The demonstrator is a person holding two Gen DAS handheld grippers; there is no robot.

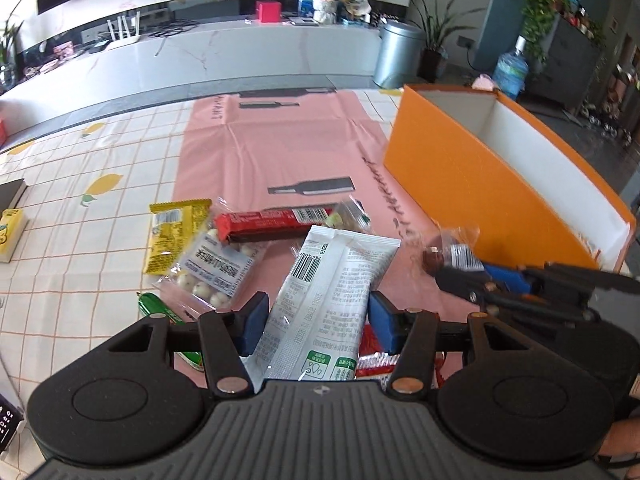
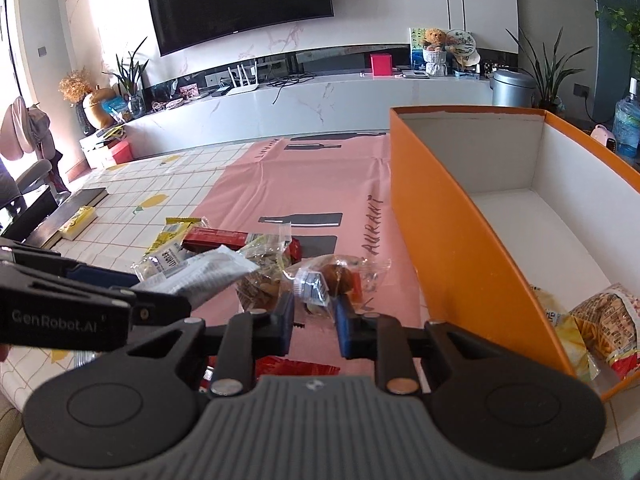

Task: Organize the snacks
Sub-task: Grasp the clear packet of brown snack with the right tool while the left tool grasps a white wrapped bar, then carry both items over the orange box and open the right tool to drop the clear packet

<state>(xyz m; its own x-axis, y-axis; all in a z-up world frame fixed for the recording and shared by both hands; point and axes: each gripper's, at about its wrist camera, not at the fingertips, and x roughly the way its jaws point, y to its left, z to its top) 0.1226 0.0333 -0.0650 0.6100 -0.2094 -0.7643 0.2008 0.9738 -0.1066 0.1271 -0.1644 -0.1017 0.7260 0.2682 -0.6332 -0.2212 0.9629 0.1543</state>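
My left gripper (image 1: 318,314) is shut on a long white snack packet (image 1: 332,280), which lies between its blue pads and also shows in the right wrist view (image 2: 208,274). My right gripper (image 2: 314,316) is shut on a clear wrapper holding a brown snack (image 2: 334,276); it also shows in the left wrist view (image 1: 448,254). An orange box (image 2: 444,240) with a white inside stands to the right, with two snack bags (image 2: 600,320) at its near end. A pile of snacks lies on the pink mat (image 1: 288,148): a yellow packet (image 1: 172,236), a red bar (image 1: 276,220), a bag of white balls (image 1: 212,272).
The table has a checked cloth with lemon prints (image 1: 100,184). A yellow carton (image 1: 10,232) and a dark book (image 2: 76,208) lie at the left. More red wrappers (image 2: 296,368) lie under the grippers. A TV console, a bin and plants stand beyond the table.
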